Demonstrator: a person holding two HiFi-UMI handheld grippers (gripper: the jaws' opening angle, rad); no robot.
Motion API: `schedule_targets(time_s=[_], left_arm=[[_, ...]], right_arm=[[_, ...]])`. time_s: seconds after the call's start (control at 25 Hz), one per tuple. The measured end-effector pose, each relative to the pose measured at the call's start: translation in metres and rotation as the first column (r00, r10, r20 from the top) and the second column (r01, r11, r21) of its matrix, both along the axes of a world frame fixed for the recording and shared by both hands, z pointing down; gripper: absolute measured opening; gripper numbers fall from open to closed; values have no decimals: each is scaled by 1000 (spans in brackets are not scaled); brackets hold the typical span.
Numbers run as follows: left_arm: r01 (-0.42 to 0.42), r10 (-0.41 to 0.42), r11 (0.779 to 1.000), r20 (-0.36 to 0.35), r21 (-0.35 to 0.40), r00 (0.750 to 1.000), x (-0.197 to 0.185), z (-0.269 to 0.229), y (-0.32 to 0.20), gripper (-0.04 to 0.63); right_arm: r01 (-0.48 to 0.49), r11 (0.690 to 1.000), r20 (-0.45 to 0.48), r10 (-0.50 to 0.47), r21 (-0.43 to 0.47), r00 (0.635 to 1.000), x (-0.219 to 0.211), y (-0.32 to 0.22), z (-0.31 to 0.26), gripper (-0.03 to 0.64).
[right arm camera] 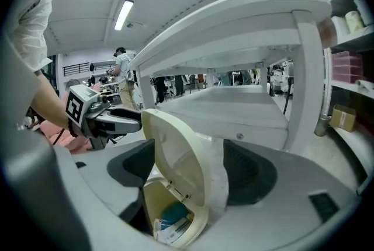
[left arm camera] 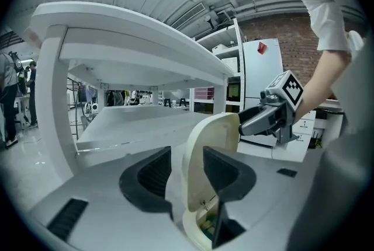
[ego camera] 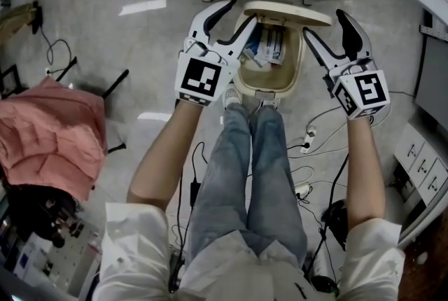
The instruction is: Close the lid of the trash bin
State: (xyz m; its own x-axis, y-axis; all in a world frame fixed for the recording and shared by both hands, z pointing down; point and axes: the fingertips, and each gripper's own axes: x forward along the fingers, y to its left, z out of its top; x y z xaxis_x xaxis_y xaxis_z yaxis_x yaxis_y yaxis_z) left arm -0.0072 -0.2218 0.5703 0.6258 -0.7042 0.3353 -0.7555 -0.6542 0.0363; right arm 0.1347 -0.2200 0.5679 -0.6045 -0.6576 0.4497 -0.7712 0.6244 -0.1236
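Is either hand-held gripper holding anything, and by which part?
Nothing is gripped yet. The raised lid stands between the open jaws of the left hand-held gripper and the right hand-held gripper, one at each side edge.

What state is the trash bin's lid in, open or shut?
Open. The lid stands raised at the back of the bin, and packaging inside it is visible.

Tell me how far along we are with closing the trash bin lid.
Done: the left gripper and right gripper are at the bin, each with open jaws straddling one side of the lid. In hand: getting a hold; neither looks clamped yet. Left: the lid stands upright and the trash inside shows, so the lid has to be swung down onto the rim.
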Motion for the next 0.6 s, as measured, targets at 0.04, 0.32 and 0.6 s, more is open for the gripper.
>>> schedule_targets(time_s=[0.04,0.32,0.6], left_arm=[[-1,1,1000,6,3,1000,0,1,-1,183],[5,-5,1000,23,17,1000,3,4,-6,143],[10,-11,1000,43,20,999,6,8,-10,125]], right_arm=[[-1,1000,-6,1,2,1000,1,-1,1,370],[-36,999,-42,37,21,998,13,-6,7,260],[-50,998,-57,53,46,997,18,-9,8,173]])
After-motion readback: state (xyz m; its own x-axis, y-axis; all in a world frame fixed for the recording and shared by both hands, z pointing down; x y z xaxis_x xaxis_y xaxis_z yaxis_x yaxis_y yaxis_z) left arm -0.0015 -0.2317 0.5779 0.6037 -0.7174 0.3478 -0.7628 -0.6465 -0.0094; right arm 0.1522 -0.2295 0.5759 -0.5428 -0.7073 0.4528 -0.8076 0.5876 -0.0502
